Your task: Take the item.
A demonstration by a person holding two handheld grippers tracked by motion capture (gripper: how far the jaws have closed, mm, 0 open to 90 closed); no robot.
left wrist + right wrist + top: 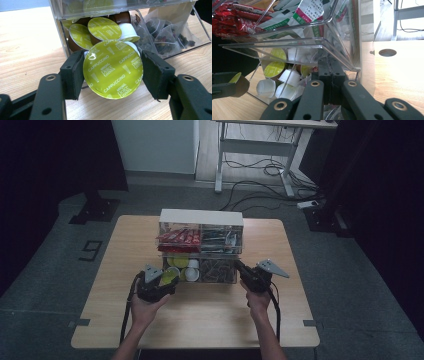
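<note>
A light wooden rectangular table point(125, 270) with rounded corners stands on a grey floor point(360, 285) in a dimly lit room. Dark curtains point(55, 155) hang at both sides, their black flat stand bases point(95, 210) resting on the floor. Behind the table, a pale white wall panel point(155, 145) rises at the back. To its right stands a white metal-framed desk point(260, 145) on lighter flooring, with black cables point(260, 175) trailing beneath it towards a white power strip point(310, 204). A dark figure "9" marking point(91, 250) lies on the floor left of the table.
</note>
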